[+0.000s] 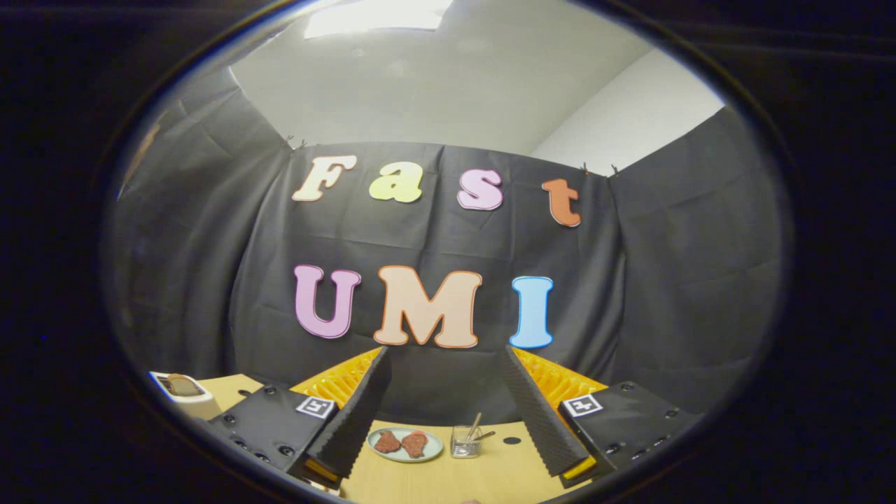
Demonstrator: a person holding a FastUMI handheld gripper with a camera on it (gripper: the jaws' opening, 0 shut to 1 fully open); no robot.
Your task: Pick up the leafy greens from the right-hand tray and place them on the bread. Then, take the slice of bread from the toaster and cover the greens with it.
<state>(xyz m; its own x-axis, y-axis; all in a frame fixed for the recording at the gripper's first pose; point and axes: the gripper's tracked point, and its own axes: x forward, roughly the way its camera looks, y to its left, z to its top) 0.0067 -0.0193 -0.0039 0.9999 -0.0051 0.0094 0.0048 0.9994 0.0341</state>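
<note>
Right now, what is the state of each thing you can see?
gripper: open, fingers spread, holding nothing.
toaster: a slice of bread stands in its slot.
plate: holds two reddish-brown pieces, between the fingers.
glass cup: upright, utensils inside.

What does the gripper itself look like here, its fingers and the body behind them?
The gripper has two long tapered fingers with ribbed faces. Behind each sits a black block with screws and a square black-and-white marker. Ribbed orange parts show behind the fingers. The fingers stand open, on nothing.
</note>
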